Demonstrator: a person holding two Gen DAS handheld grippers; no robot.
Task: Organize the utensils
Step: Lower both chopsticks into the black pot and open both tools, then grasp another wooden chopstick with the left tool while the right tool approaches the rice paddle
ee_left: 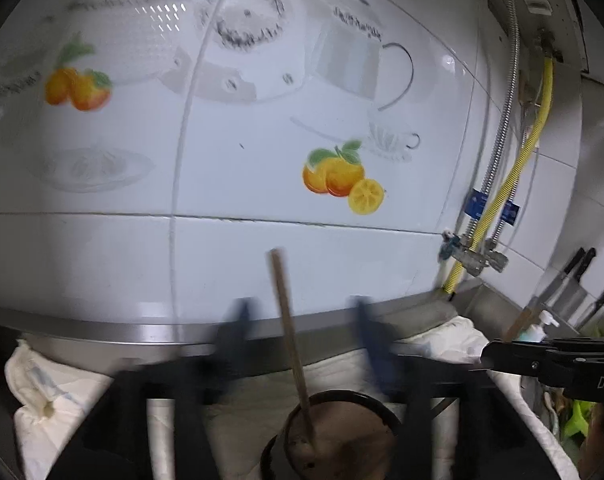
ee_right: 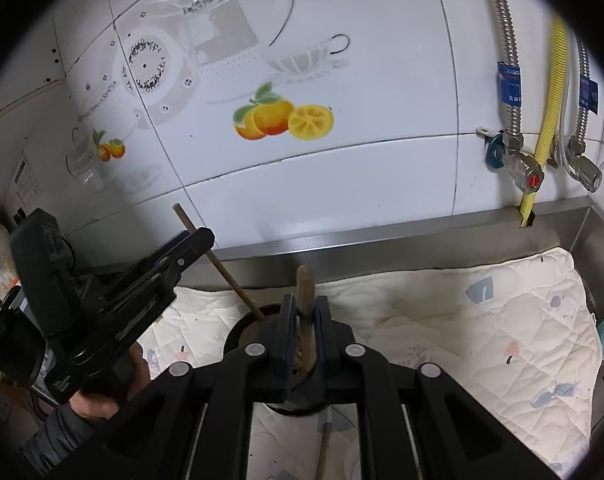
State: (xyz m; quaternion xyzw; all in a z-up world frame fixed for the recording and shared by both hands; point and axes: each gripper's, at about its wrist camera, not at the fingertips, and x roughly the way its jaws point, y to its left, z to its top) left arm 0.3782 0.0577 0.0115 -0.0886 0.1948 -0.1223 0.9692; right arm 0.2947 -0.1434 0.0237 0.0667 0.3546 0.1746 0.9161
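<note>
A dark round utensil holder (ee_left: 334,436) stands on a white quilted cloth (ee_right: 462,320); its rim also shows in the right wrist view (ee_right: 241,326). A thin wooden stick (ee_left: 287,320) stands in it, leaning; it also shows in the right wrist view (ee_right: 217,264). My left gripper (ee_left: 302,344) is open, its blurred blue fingers either side of the stick, not touching it. My right gripper (ee_right: 305,320) is shut on a thicker wooden handle (ee_right: 305,292), held upright over the holder. The left gripper's body (ee_right: 101,308) shows at left in the right wrist view.
A white tiled wall with orange decals (ee_right: 285,118) is close behind. A steel counter edge (ee_right: 382,240) runs along it. Metal and yellow hoses with valves (ee_right: 530,168) hang at right. Another wooden handle (ee_right: 324,452) lies on the cloth. Knives (ee_left: 570,276) stand at far right.
</note>
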